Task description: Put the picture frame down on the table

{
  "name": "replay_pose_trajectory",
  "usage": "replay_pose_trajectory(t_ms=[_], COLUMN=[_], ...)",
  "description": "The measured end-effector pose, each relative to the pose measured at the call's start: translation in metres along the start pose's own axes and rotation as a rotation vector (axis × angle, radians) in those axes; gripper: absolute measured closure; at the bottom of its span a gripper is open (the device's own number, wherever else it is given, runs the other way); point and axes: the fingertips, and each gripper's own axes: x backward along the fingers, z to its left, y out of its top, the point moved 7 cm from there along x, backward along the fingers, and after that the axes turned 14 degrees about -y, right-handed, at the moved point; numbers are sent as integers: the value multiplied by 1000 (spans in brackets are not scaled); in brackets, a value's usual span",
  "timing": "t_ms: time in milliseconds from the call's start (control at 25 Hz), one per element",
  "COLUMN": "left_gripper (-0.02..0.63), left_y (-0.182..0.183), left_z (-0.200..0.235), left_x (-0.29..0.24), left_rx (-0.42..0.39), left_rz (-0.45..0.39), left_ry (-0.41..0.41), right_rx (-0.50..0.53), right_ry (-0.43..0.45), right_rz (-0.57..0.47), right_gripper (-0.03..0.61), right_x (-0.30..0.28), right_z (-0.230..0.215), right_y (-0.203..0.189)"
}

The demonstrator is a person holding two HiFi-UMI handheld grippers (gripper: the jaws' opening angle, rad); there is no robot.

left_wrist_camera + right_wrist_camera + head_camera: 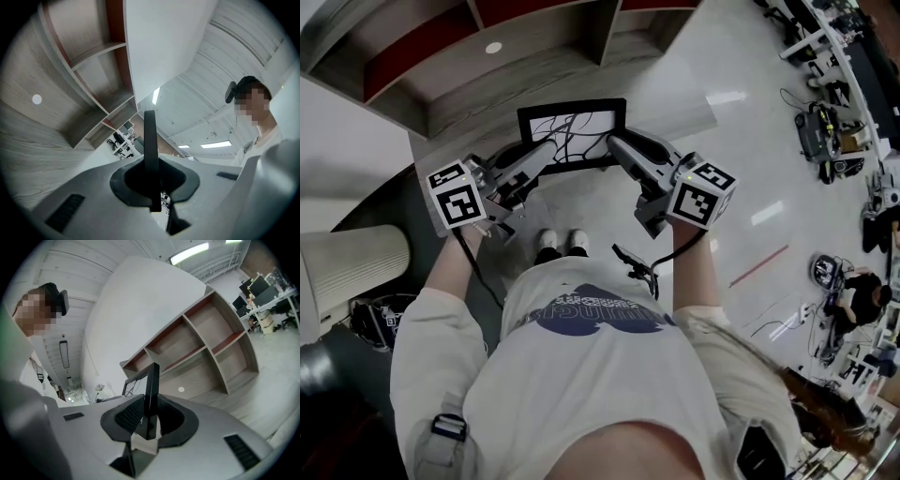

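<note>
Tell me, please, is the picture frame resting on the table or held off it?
Held: the left gripper and right gripper are each shut on a side edge of the picture frame. Contact with the table: cannot tell.

The picture frame [573,128], a thin black rim around a white sheet with dark branching lines, is hanging in the air, face turned upward. The left gripper [542,159] and right gripper [617,148] are pinching its side edges, near the wood-grain table [469,103].
</note>
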Motion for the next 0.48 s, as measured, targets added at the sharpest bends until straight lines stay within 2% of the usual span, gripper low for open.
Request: replay_pose_trajectory(t_ms=[280,480], left_gripper=[535,528], left_y=[-12,-14], left_z=[26,34], left_x=[-23,-22], left_rx=[2,27], left_rz=[6,-56], left_ry=[138,184], right_rx=[-70,-110], right_ry=[-44,-38], right_rz=[35,44], right_gripper=[499,500], right_x=[2,1], right_z=[-36,-54], right_y=[1,2])
